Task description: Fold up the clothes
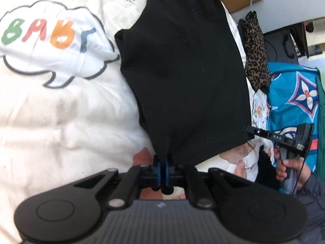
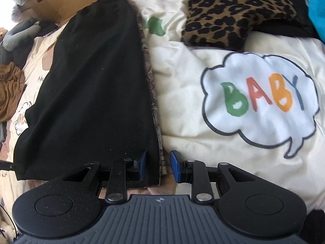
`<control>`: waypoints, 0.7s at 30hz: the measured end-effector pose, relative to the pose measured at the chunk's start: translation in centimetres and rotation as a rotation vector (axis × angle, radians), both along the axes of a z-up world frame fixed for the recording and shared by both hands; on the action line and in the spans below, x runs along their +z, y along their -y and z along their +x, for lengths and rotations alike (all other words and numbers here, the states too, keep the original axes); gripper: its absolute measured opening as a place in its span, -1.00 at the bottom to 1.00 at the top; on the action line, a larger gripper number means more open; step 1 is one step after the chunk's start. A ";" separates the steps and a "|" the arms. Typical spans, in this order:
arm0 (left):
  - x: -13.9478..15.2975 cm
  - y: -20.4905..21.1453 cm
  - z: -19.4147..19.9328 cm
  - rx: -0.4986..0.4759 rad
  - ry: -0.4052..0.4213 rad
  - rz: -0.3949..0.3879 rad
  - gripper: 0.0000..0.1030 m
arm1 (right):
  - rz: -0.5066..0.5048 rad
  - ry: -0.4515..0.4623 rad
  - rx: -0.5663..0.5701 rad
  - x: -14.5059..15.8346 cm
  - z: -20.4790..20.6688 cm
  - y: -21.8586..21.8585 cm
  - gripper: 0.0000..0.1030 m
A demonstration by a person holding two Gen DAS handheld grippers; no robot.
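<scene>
Cream bedding [image 2: 203,142] printed with a "BABY" speech bubble [image 2: 262,99] is covering the bed, and a black garment [image 1: 182,71] is lying flat across it. The left gripper [image 1: 162,172] is pinching the garment's near corner, blue pads pressed together. The right gripper [image 2: 158,166] is straddling another corner with fingers apart. A leopard-print cloth [image 2: 229,10] is lying nearby.

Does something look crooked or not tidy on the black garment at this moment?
Yes. Along the right edge of the black garment, a patterned brownish layer sticks out from under it, so the edges are not aligned. The open right claw straddles that corner; the left claw pinches the other.
</scene>
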State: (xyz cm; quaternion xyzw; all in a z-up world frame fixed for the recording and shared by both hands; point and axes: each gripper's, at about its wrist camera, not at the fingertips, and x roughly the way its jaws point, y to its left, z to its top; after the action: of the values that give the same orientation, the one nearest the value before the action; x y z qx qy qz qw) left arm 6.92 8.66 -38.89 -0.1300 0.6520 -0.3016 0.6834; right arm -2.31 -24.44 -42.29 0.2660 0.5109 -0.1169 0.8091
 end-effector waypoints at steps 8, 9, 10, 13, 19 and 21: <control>0.3 -0.5 1.0 -0.010 0.026 0.035 -0.91 | 0.008 -0.003 -0.002 -0.7 1.0 -0.8 -0.36; 0.3 -0.4 1.0 -0.012 0.026 0.037 -0.91 | 0.009 -0.005 -0.013 -0.7 1.1 -1.0 -0.36; 0.2 -0.4 0.9 -0.013 0.026 0.039 -0.91 | 0.009 -0.008 -0.024 -0.7 1.1 -1.2 -0.44; 0.3 -0.5 0.6 -0.008 0.023 0.034 -0.91 | 0.021 -0.010 -0.036 -0.7 1.1 -1.5 -0.67; 2.4 -0.7 -0.3 -0.009 0.034 -0.016 -0.91 | 0.109 -0.004 -0.074 0.4 0.4 -0.2 -0.90; 3.7 -0.8 -0.7 -0.016 0.050 -0.042 -0.91 | 0.126 0.003 -0.061 1.3 0.2 -0.4 -0.90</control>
State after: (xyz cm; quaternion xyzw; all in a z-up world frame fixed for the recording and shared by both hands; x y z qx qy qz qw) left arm 6.25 9.44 -35.18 -0.1314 0.6292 -0.3239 0.6942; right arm -2.07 -24.05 -40.99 0.3320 0.5076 -0.1088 0.7876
